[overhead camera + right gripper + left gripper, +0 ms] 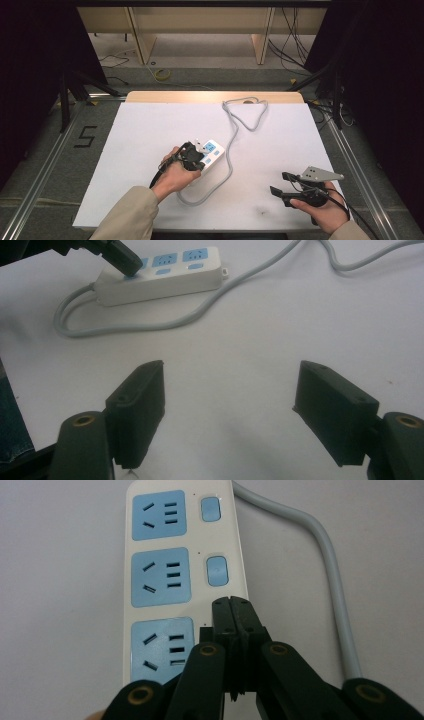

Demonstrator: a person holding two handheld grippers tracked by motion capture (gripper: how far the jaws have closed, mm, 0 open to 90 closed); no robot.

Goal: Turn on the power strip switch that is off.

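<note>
Here, left gripper (pixel 231 601) closed, tips on power strip (pixel 150 570) switch, right gripper (pixel 230 405) wide open, empty.

One power strip (pixel 150 555) lies on the one white counter (pixel 150 130). It carries three blue sockets, counted in the left gripper view: far (pixel 159 515), middle (pixel 161 577) and near (pixel 162 649). Two blue switches (pixel 210 508) show beside them; a third may sit under the closed jaws, but that spot is hidden. One grey cable (pixel 231 150) trails from the strip. There are two tools, left (pixel 192 159) and right (pixel 281 184), each with two black jaws.
</note>
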